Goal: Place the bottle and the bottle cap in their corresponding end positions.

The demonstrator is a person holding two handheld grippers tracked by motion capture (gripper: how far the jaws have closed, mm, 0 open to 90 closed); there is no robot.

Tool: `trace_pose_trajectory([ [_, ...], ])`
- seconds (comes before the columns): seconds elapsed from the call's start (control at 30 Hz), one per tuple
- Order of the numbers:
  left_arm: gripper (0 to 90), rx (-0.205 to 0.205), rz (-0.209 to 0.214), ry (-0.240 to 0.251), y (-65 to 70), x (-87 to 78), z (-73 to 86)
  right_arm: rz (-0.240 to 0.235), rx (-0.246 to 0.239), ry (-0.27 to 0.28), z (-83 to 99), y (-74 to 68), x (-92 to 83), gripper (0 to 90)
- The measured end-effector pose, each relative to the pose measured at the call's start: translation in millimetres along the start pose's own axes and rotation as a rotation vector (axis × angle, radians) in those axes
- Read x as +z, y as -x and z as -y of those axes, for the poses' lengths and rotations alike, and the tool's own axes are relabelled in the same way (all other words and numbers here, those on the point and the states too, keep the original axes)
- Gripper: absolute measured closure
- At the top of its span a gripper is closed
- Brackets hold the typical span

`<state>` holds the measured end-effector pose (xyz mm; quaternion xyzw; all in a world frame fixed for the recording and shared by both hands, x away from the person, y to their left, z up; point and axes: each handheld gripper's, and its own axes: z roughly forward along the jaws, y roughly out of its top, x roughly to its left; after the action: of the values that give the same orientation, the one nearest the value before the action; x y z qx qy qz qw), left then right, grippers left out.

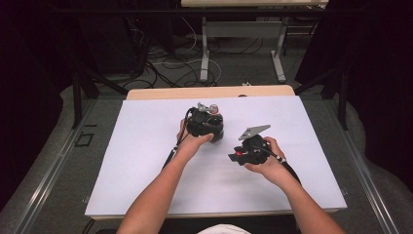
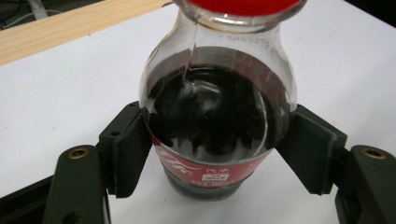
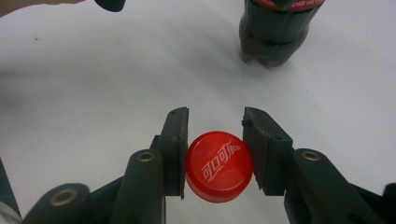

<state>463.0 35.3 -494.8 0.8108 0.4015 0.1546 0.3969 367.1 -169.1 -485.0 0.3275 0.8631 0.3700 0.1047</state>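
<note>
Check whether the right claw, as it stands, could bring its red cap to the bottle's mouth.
Probably yes: the right claw grips the red plastic cap, the dark cola bottle stands close ahead on bare white tabletop, with the left claw clamped around it.

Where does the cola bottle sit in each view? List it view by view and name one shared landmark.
High view: the cola bottle is at the table's centre, mostly hidden under the left gripper.
Left gripper view: centre of the picture, clamped between the jaws.
Right gripper view: top right, standing beyond the red cap.
Shared landmark: the white tabletop under the bottle.
</note>
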Motion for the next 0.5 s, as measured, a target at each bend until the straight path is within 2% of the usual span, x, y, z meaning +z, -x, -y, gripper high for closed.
trace_pose_trajectory([
  [0.1, 30.4, -0.014, 0.008, -0.011, 2.0, 3.2, 3.8, 0.0, 0.001, 0.001, 0.0, 0.0, 0.2, 61.3],
  [0.13, 30.3, 0.001, 0.008, -0.019, 1.8, 3.7, 5.4, 0.001, 0.001, 0.007, 0.2, 0.2, 1.1, 61.3],
  [0.2, 30.2, 0.001, 0.01, 0.004, 4.1, 4.6, 8.3, -0.004, 0.0, -0.004, 0.1, 0.8, 1.0, 61.3],
  [0.3, 29.9, 0.028, 0.004, 0.003, 5.8, 3.8, 10.2, -0.005, 0.001, -0.003, 0.0, 1.0, 3.2, 61.3],
  [0.37, 29.7, 0.022, 0.002, 0.007, 6.5, 3.8, 11.0, -0.014, -0.006, -0.016, -0.8, 1.0, 4.4, 61.3],
  [0.4, 29.6, 0.022, 0.006, 0.001, 6.3, 3.5, 11.1, 0.001, -0.002, -0.001, -0.7, 0.1, 6.2, 61.3],
  [0.47, 29.3, 0.021, 0.007, 0.001, 6.4, 3.6, 11.3, -0.015, -0.015, -0.02, -1.6, -0.5, 7.0, 61.3],
  [0.5, 29.2, 0.02, 0.007, 0.001, 6.4, 3.6, 11.3, -0.013, -0.008, -0.006, -2.1, -1.7, 9.0, 61.3],
])
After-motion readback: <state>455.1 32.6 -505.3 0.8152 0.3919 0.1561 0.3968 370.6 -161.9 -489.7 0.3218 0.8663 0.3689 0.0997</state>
